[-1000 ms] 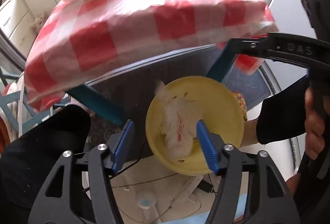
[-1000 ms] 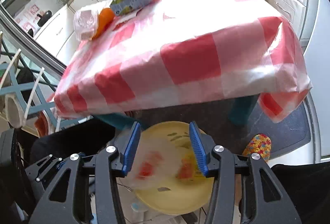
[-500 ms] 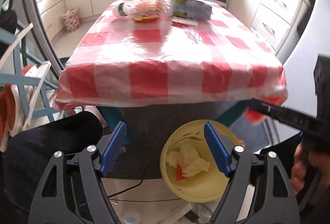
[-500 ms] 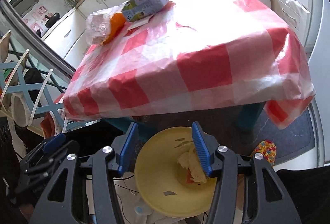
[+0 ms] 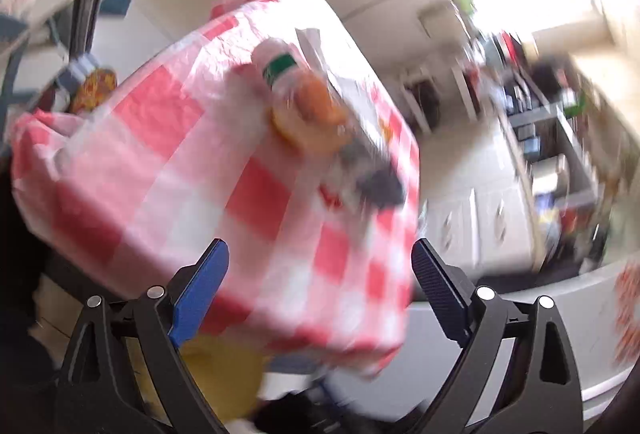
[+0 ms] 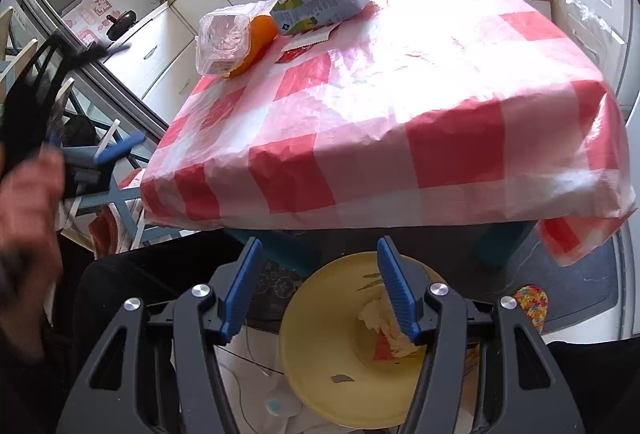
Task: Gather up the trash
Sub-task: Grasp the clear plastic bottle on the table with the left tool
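Both grippers are opening with nothing between their jaws: the left (image 5: 316,284) faces the table (image 5: 168,170), the right (image 6: 318,284) hangs above the bowl (image 6: 320,366)

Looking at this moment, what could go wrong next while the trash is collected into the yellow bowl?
1. The right gripper, jaws opening, has one finger over the rim of the yellow bowl; the hold may be loose, so the bowl and the crumpled tissue inside could tip out.
2. The left gripper view is heavily blurred; a fast swing with opening, empty jaws could knock the plastic bottle or the carton off the checked tablecloth.
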